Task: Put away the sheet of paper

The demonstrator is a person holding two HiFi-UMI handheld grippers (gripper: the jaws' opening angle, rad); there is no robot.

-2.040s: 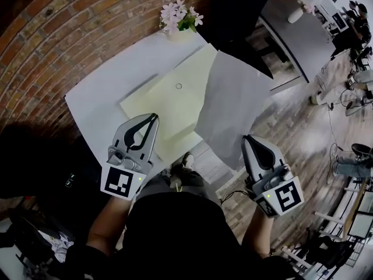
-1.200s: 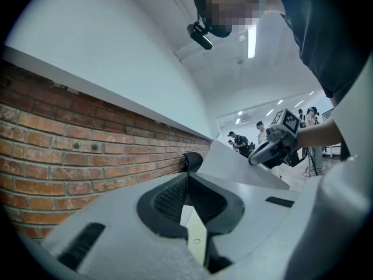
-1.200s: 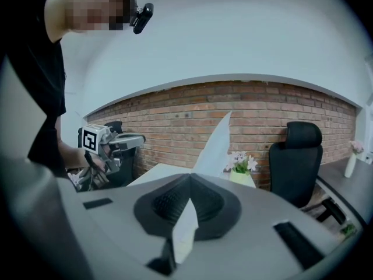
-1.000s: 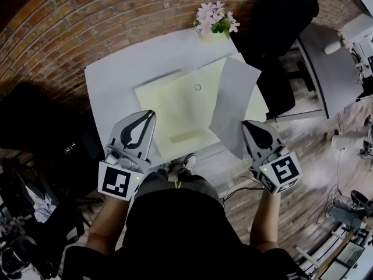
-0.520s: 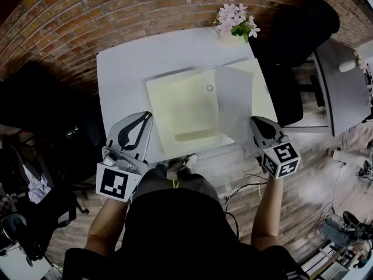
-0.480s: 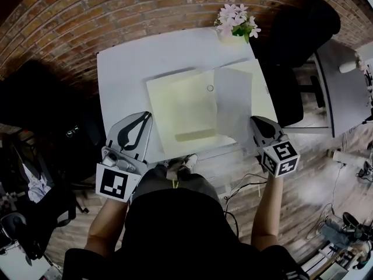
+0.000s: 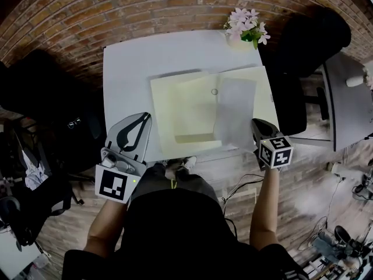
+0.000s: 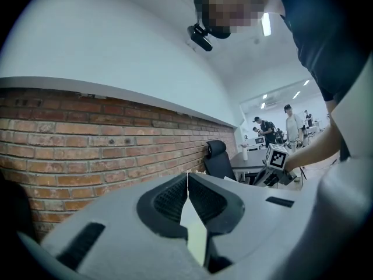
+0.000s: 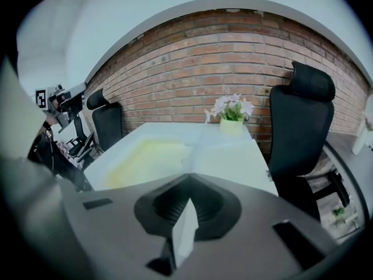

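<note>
Sheet of paper [image 7: 235, 112] sank over folder [image 7: 180, 112], pinched in right claw [image 7: 256, 122].

**Count of items.** One white table [image 7: 134, 57]. One pale-yellow folder [image 7: 186, 109], lying open by the table's near edge. One sheet of paper [image 7: 236, 112], over the folder's right half. One pot of pink flowers [image 7: 247, 28], at the far right corner. Two black office chairs: right chair [image 9: 303, 115] beyond the right edge, left chair [image 9: 108, 127] beyond the left edge. Two grippers: left gripper [image 7: 148, 116], right gripper [image 7: 256, 122].
</note>
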